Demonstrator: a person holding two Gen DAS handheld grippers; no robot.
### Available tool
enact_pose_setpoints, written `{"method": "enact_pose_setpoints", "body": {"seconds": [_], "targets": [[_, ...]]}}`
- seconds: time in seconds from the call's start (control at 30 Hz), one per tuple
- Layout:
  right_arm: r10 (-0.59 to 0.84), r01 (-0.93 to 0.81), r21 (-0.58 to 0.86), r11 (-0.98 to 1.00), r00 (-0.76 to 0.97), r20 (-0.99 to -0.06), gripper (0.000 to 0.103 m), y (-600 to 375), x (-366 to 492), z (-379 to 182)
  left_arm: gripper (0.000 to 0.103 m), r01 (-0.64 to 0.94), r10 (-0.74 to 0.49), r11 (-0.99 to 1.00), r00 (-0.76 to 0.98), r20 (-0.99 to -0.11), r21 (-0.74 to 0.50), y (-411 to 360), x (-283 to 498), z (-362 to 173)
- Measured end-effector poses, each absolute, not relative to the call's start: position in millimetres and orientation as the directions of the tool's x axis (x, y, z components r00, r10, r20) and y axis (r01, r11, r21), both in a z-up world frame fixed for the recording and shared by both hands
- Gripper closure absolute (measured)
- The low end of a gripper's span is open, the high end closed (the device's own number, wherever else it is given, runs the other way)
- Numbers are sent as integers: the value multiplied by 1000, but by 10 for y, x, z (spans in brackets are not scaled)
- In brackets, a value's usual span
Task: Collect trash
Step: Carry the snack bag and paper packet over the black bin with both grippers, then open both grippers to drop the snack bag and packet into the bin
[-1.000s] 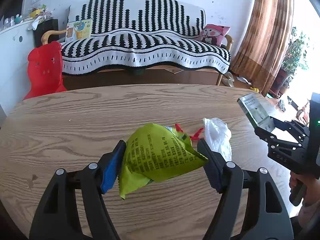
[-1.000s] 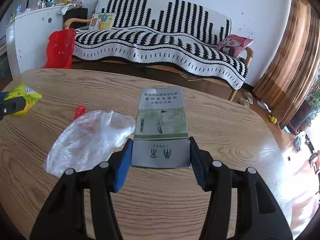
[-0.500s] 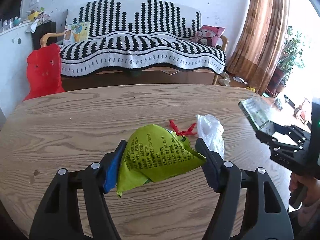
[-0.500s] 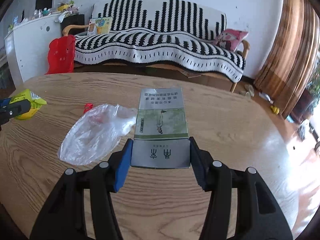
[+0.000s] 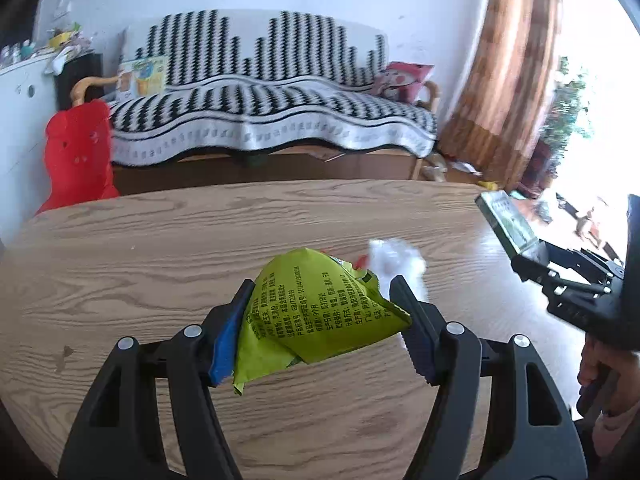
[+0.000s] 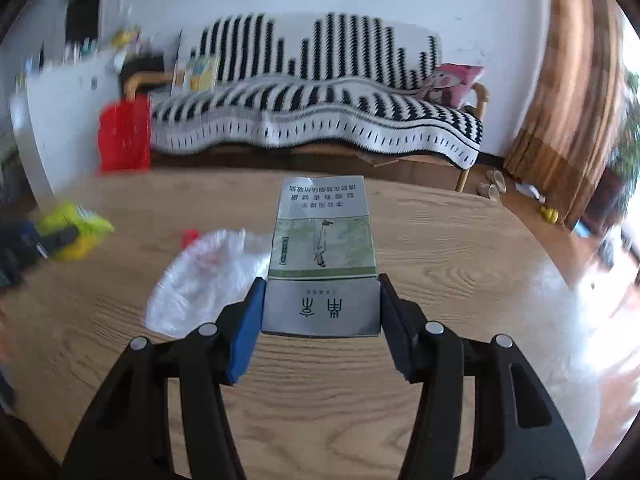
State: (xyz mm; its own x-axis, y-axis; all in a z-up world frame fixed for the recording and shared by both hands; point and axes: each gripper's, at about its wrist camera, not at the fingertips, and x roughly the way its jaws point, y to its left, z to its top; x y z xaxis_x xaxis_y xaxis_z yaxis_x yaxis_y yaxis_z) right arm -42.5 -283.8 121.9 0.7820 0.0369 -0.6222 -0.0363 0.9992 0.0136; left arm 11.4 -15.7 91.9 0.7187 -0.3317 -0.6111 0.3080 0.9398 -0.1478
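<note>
Looking along the left gripper (image 5: 320, 320), its wrist camera shows a crumpled green snack wrapper (image 5: 316, 312) pinched between the two fingers and held clear above the wooden table (image 5: 160, 248); the jaws have just been closing a little on it. That view alone shows the person's hand (image 5: 596, 368) at 4 o'clock, wrapped round the handle of the right gripper (image 5: 524, 256), which enters from 3 o'clock tilted upward. The right wrist camera, in turn, gives the only clear look at what that gripper (image 6: 320, 304) carries: a flat grey-and-green carton (image 6: 322, 256) printed with characters, clamped at its near end between the fingers and jutting forward over the table. It also shows the clear plastic bag (image 6: 208, 276) lying spread on the tabletop at 9 o'clock of the carton, with a small red scrap (image 6: 189, 236) just beyond it (in the left view the bag is only a white patch behind the wrapper). The left gripper with its wrapper appears blurred at the far 9 o'clock edge of the right view. Behind the table stand a sofa under a black-and-white striped throw (image 6: 320, 120), a red plastic chair (image 5: 76, 160) at 10 o'clock, a pink cushion (image 6: 452, 80) and brown curtains (image 5: 508, 72) at 2 o'clock. Both grippers point downward toward the table.
</note>
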Motion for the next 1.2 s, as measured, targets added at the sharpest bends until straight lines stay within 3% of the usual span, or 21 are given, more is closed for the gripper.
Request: {"method": "enact_pose_setpoints", "body": {"seconds": [0.17, 0.3, 0.47, 0.67, 0.77, 0.97, 1.2], "targets": [[70, 34, 166, 986, 808, -584, 49, -3484, -1132, 1469, 36, 496, -476, 856, 643, -600, -147, -932, -219, 1205], [-36, 169, 175, 970, 811, -584, 49, -4264, -1909, 1500, 36, 642, -589, 751, 547, -595, -153, -1746, -603, 1417], [-92, 340, 287, 895, 772, -629, 49, -5297, -3012, 1220, 36, 812, -690, 543, 287, -664, -213, -3068, -1313, 1215], [-61, 521, 402, 753, 664, -745, 49, -5928, -3943, 226, 36, 868, -594, 392, -15, -804, -306, -4183, -2134, 187], [13, 565, 485, 667, 642, -766, 49, -6048, -4216, -244, 36, 870, -524, 381, -76, -848, -313, -4410, -2313, -213], [82, 587, 546, 597, 633, -770, 49, -6228, -4341, -639, 37, 871, -488, 379, -98, -867, -312, -4508, -2324, -382], [92, 578, 525, 624, 613, -785, 47, -6230, -4244, -635, 34, 858, -510, 391, -100, -855, -333, -4515, -2326, -411]]}}
